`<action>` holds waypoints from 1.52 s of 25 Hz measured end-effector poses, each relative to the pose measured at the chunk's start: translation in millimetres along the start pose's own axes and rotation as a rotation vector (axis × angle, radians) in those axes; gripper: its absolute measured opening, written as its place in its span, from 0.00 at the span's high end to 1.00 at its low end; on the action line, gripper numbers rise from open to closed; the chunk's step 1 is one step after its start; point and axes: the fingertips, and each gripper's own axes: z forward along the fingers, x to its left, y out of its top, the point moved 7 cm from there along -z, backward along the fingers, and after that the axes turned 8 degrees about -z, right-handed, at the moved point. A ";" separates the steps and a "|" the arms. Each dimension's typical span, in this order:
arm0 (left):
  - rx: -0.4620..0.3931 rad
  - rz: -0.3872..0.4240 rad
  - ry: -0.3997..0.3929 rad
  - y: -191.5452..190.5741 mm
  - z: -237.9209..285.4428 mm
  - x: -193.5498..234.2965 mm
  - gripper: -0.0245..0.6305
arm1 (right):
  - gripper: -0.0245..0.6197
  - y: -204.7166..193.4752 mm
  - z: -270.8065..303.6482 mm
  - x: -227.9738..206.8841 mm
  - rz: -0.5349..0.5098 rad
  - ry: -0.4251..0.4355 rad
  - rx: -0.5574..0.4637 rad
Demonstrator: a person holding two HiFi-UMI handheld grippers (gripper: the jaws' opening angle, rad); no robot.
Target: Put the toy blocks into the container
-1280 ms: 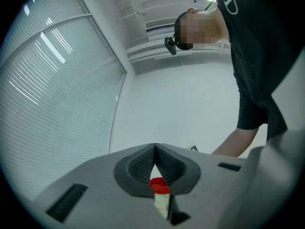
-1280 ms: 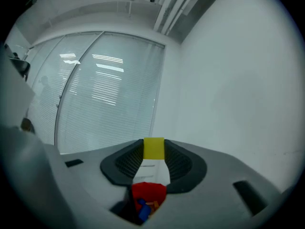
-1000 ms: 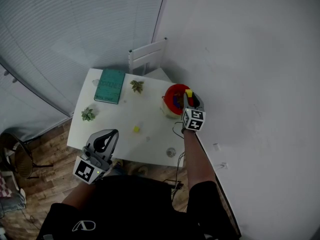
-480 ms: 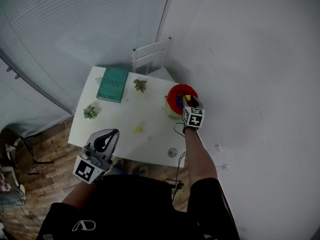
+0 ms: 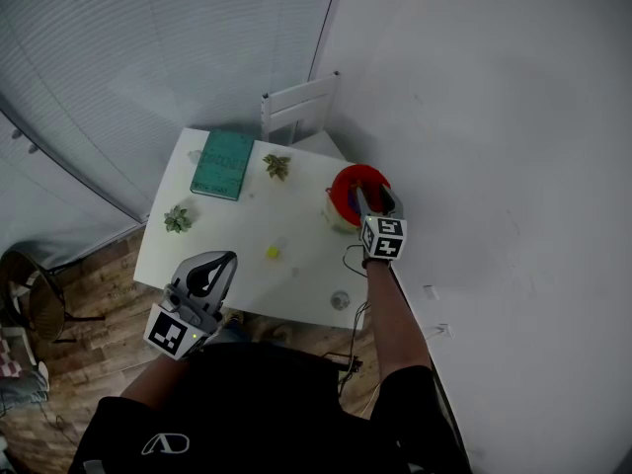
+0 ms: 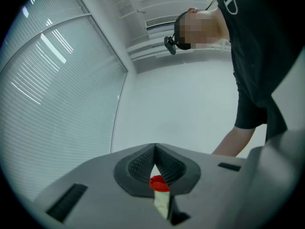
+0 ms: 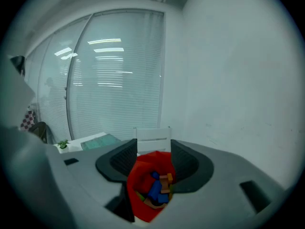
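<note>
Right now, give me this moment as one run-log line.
right gripper: over red container, jaws just opened, nothing between | left gripper: shut, empty | yellow block: on table

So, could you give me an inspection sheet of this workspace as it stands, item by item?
Surface: white table, mostly bare.
Job's things: red container at the table's right edge, toy blocks inside; one yellow block lies on the table.
Clutter: teal book; one small plant beside it, another at the left edge; small round item near the front edge, too small to tell.
Grippers: left hand-held gripper at the front left corner, jaws together, empty; right hand-held gripper over the container, jaws just been opening, nothing between them.
Cables: thin dark cable at the right front edge.
Surroundings: white chair, window blinds, white wall, wood floor.
</note>
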 end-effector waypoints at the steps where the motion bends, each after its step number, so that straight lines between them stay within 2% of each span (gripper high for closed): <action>1: 0.002 -0.001 -0.001 -0.2 0.4 0.1 0.96 | 0.61 9.4 -6.4 4.0 -0.014 0.007 -0.032; 10: 0.001 -0.008 -0.010 -3.1 4.4 2.4 0.96 | 0.62 84.5 -75.1 55.6 -0.081 0.110 -0.295; 19: 0.003 -0.011 -0.016 -4.4 7.4 3.9 0.96 | 0.64 130.9 -144.5 115.6 -0.105 0.221 -0.458; 23: -0.010 -0.011 -0.016 -2.4 7.6 4.1 0.96 | 0.65 132.0 -166.6 143.5 -0.131 0.248 -0.492; 29: -0.016 -0.007 -0.020 -1.4 5.7 3.7 0.96 | 0.65 133.9 -190.5 170.2 -0.096 0.273 -0.527; 38: -0.016 -0.008 -0.017 -1.8 1.3 3.6 0.96 | 0.66 130.0 -198.1 182.4 -0.081 0.293 -0.518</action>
